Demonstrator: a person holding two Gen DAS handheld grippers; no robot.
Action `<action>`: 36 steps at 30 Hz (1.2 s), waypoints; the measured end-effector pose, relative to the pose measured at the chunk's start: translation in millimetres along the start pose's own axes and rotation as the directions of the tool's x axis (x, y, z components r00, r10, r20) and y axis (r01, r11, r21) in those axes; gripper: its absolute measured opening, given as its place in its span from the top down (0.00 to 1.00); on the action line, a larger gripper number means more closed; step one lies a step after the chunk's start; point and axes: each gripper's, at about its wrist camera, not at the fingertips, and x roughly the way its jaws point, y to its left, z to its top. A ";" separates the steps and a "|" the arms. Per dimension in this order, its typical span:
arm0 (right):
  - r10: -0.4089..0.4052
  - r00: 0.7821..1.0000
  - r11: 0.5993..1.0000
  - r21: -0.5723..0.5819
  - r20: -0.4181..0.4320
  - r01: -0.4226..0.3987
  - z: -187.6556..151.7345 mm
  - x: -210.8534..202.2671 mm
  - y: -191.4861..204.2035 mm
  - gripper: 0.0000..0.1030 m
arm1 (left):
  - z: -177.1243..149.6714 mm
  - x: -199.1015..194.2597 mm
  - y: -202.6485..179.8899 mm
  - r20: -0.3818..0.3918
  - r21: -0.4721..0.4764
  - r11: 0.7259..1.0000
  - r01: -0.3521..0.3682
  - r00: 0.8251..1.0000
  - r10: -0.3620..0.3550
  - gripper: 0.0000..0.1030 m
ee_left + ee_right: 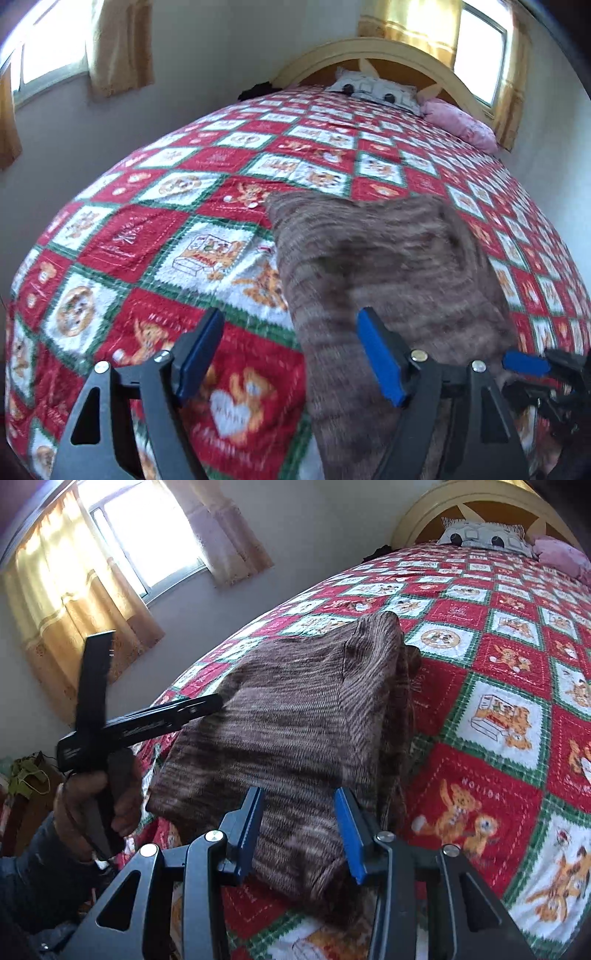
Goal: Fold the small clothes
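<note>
A brown striped knit garment (388, 266) lies folded on the red, white and green Christmas quilt (155, 236); it also shows in the right wrist view (295, 716). My left gripper (291, 354) is open, its right pad over the garment's near left edge, its left pad over the quilt. It also shows in the right wrist view (207, 705), at the garment's left edge. My right gripper (299, 834) is open, astride the garment's near end. Its blue tip shows in the left wrist view (528, 363), at the garment's right edge.
The bed fills both views, with a patterned pillow (376, 90) and a pink pillow (461, 123) at the wooden headboard (369, 55). Curtained windows (147, 535) line the walls. The bed's left edge drops off beside the wall (207, 635).
</note>
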 end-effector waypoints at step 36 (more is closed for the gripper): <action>-0.196 0.976 0.976 -0.075 0.095 0.203 -20.1 -35.4 42.5 0.57 | -22.5 -54.8 -5.6 0.049 0.095 0.995 -0.022 0.999 0.017 0.05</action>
